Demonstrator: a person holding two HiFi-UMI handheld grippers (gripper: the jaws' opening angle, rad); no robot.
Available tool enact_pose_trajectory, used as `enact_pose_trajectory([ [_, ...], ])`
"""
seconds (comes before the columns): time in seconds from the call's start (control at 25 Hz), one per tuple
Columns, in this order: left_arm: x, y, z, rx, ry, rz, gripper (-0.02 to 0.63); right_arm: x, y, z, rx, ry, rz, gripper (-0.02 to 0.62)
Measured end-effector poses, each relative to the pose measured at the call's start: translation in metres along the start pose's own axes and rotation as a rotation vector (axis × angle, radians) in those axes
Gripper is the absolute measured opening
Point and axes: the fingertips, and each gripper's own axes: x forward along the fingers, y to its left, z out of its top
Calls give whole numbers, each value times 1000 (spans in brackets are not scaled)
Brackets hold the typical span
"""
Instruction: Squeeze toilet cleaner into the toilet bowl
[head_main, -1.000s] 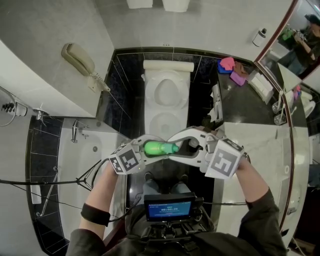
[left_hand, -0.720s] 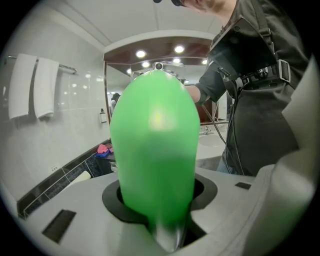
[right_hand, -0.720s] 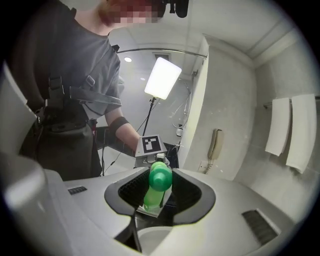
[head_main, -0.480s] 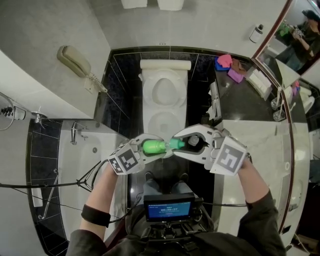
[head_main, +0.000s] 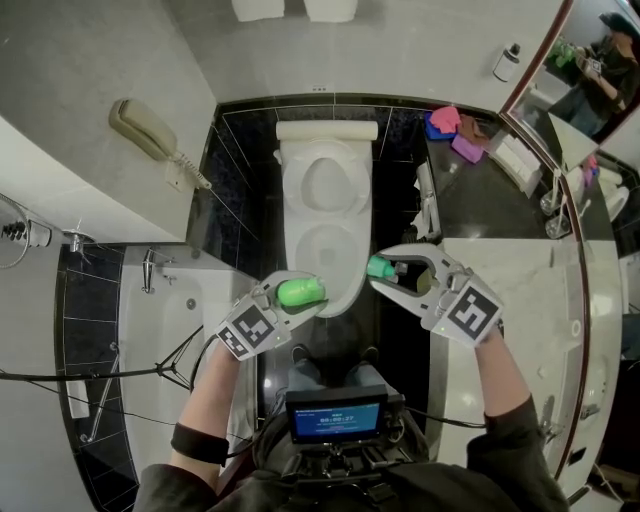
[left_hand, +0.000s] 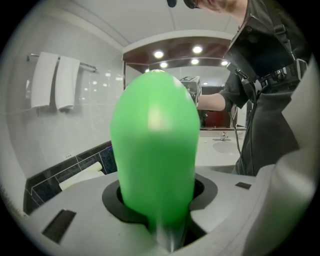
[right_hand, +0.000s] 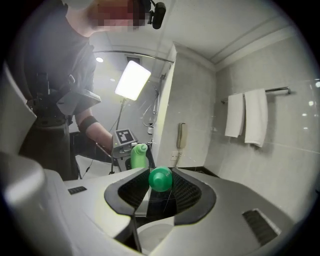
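**Cap off, bottle ready to tip over the bowl**

**Left side.** The bathtub (head_main: 190, 320) runs along the left, just beside the toilet, and its edge limits how far the left arm can swing outward. A wall telephone (head_main: 140, 125) hangs higher up, well apart from the work.

**Left gripper.** The left gripper (head_main: 303, 294) is clenched on the green toilet cleaner bottle (left_hand: 155, 150), with the jaws pressing the body from both sides. In the head view the bottle sits over the front left rim of the toilet bowl (head_main: 300, 245). The right gripper view shows its nozzle pointing upward and uncapped.

**Centre.** The bowl lies open ahead of both grippers, and nothing stands between the bottle and the bowl.

**Right gripper.** The right gripper (head_main: 382, 270) grips the green cap (right_hand: 160, 179) at its jaw tips, apart from the bottle and over the bowl's right front edge.

**Step in hand.** Uncapping appears complete; dispensing has not begun.

**Next move.** Roll the left wrist until the nozzle points down inside the rim, then close the jaws further to squeeze. Keep the cap clear to the right.

**Right side.** The vanity counter (head_main: 530, 290) lies close outside the right gripper and leaves little room there. Free room lies forward, above the bowl.
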Motion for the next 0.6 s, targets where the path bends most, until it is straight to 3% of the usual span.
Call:
enact_pose_trajectory([
  [0.24, -3, 11, -6, -87, 22, 118, 181, -14, -27, -40, 135, 17, -203, 150],
  [0.6, -27, 57, -25, -294, 25, 361, 181, -37, -73, -111, 307, 57, -503, 151],
])
